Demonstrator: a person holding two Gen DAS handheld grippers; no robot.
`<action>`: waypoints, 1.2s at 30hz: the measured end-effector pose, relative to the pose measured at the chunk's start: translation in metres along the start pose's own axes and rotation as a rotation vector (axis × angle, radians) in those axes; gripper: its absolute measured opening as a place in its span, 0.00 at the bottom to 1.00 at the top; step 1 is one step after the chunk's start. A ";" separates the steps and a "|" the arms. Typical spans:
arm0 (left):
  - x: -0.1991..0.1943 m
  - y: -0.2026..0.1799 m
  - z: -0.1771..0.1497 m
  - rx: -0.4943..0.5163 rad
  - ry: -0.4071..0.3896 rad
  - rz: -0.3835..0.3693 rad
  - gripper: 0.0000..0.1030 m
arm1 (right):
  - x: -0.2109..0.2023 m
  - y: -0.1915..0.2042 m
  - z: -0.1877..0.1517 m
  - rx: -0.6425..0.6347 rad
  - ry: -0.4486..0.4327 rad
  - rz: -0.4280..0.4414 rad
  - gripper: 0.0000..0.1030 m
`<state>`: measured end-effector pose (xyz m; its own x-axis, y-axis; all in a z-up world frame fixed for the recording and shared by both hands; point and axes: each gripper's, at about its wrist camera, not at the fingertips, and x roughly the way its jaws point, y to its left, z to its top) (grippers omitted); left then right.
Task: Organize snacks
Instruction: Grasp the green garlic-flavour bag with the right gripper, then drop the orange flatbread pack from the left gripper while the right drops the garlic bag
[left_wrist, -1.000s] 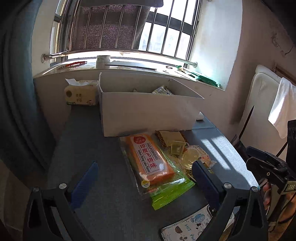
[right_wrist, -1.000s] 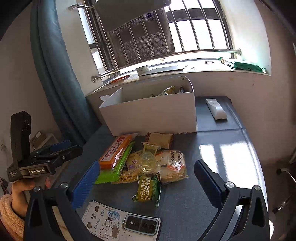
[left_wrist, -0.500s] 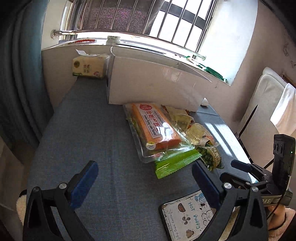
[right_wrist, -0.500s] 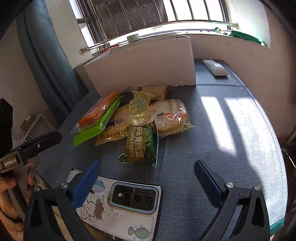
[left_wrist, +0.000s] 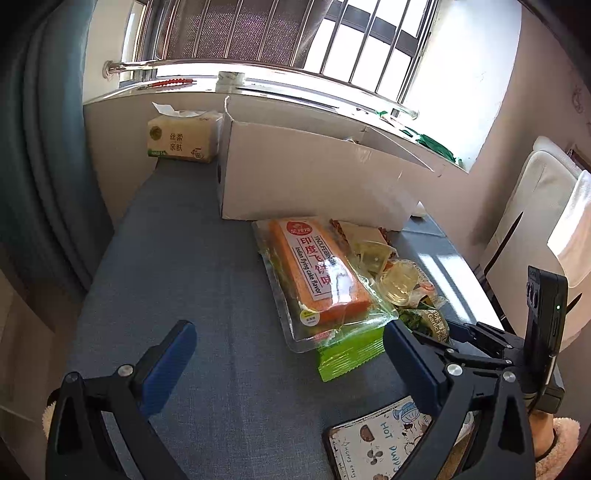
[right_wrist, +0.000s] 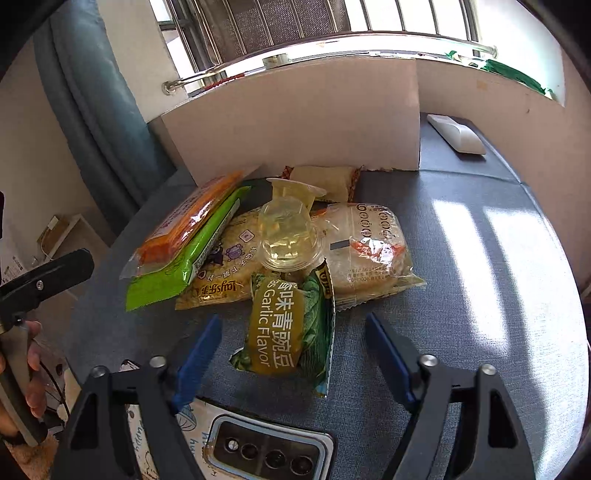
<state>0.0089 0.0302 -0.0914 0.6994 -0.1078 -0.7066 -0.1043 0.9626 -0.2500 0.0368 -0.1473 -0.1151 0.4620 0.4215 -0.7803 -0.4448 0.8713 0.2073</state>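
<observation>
Now both the left gripper (left_wrist: 288, 354) and right gripper (right_wrist: 293, 352) gape apart, the right one straddling the green pea packet (right_wrist: 288, 328).

Left wrist cam sits low over the near-left of the table (left_wrist: 221, 295), looking far toward the white box (left_wrist: 314, 184) and window. Right wrist cam is much closer in, right over the green pea packet (right_wrist: 288, 325). Both catch the snack pile (left_wrist: 332, 280), the box and the phone (right_wrist: 266, 454) at the near edge.
</observation>
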 end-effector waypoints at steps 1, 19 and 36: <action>0.002 -0.002 0.003 0.002 0.001 -0.004 1.00 | -0.001 -0.002 -0.001 0.013 0.002 0.013 0.38; 0.099 -0.022 0.049 -0.020 0.194 0.000 0.84 | -0.051 -0.032 -0.015 0.133 -0.094 0.077 0.38; 0.025 0.009 0.056 -0.047 -0.012 -0.090 0.56 | -0.056 -0.025 -0.006 0.105 -0.121 0.091 0.38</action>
<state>0.0648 0.0502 -0.0746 0.7155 -0.1900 -0.6723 -0.0736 0.9365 -0.3430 0.0174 -0.1943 -0.0808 0.5155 0.5214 -0.6801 -0.4093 0.8470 0.3391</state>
